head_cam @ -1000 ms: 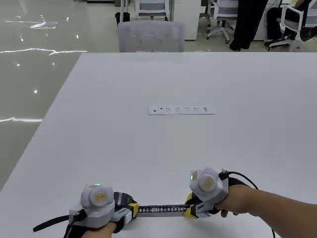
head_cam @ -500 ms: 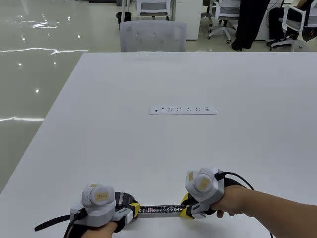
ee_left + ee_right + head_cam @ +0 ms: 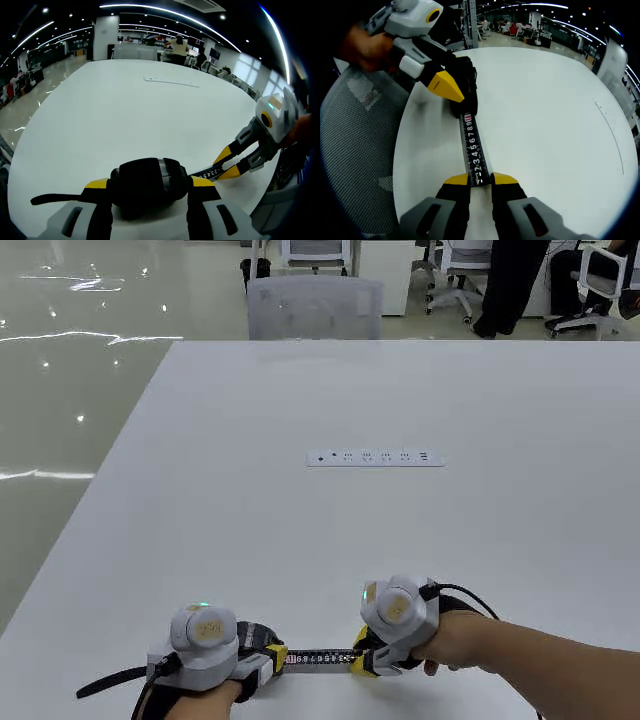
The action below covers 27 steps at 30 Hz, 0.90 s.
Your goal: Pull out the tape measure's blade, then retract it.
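Left gripper (image 3: pixel 268 658): lower left of the head view, jaws clamped on the case (image 3: pixel 147 181).
Right gripper (image 3: pixel 358 661): lower centre, jaws pinched on the blade (image 3: pixel 471 147) tip.
Blade: short, running left-right between the grippers, numbers up.
Forearm (image 3: pixel 540 665): enters from lower right.

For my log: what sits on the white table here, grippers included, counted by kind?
Black tape measure, numbered blade pulled out: 1
White power strip: 1
Hand-held yellow-jawed grippers: 2, left gripper and right gripper
Total: 4
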Motion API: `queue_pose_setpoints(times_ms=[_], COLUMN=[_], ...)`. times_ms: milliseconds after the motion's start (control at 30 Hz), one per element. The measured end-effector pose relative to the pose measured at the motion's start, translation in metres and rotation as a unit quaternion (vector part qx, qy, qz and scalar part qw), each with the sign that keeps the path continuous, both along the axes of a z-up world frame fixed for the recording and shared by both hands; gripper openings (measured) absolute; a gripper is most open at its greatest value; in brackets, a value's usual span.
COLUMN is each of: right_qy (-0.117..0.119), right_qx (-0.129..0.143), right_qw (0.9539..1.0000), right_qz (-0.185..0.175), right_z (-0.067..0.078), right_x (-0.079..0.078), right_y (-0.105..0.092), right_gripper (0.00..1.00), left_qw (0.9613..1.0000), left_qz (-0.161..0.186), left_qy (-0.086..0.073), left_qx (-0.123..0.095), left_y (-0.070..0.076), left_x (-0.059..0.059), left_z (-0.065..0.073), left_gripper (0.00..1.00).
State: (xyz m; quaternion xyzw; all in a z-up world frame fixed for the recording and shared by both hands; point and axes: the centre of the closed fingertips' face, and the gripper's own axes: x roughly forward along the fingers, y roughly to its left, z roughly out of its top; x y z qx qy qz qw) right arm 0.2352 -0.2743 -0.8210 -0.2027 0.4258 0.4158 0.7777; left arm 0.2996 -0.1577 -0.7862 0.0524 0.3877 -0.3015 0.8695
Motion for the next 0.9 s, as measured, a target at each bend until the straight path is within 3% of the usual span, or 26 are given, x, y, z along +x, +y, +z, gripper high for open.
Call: queue_pose_setpoints(times_ms=[900], right_qy=[-0.006], right_qx=[0.016], right_qw=[0.9999], right_qz=[0.003], right_z=[0.0], right_x=[0.017], right_y=[0.039], right_gripper=[0.14], left_qw=[1.0], left_qz=[0.003], left_qy=[0.002], left_qx=[-0.004], left_y=[0.001], left_x=[-0.001], left_z=[0.0], left_gripper=[0.57])
